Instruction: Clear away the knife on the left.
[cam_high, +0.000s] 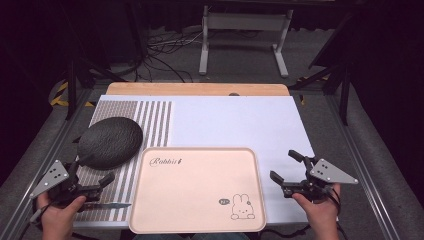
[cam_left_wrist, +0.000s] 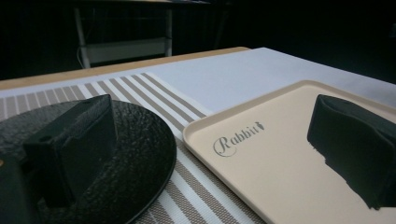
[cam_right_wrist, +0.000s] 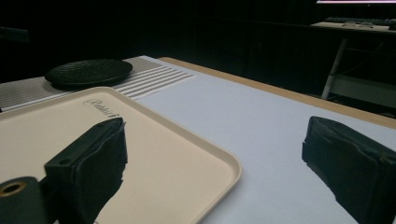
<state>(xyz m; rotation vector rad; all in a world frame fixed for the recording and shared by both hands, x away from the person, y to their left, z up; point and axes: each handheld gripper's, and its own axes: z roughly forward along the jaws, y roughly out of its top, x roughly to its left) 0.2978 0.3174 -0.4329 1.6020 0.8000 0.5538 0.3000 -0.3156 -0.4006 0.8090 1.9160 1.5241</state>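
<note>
A beige tray (cam_high: 197, 190) printed with "Rabbit" and a small rabbit drawing lies at the near middle of the table, with nothing on it. Left of it, a black textured oval plate (cam_high: 110, 141) rests on a striped placemat (cam_high: 155, 120). A knife (cam_high: 109, 205) lies on the placemat by the tray's left edge, blade pointing right. My left gripper (cam_high: 91, 171) sits at the near left, just above the knife, open and holding nothing. In the left gripper view its jaws stand wide apart, one before the plate (cam_left_wrist: 140, 154), one over the tray (cam_left_wrist: 261, 154). My right gripper (cam_high: 285, 166) is open and holding nothing, right of the tray (cam_right_wrist: 154, 154).
A white sheet (cam_high: 235, 120) covers the tabletop, with a wooden edge (cam_high: 197, 89) at the far side. Beyond it, cables (cam_high: 160, 55) lie on the floor beside a white stand (cam_high: 245, 30). Metal rails (cam_high: 360, 165) run along both sides of the table.
</note>
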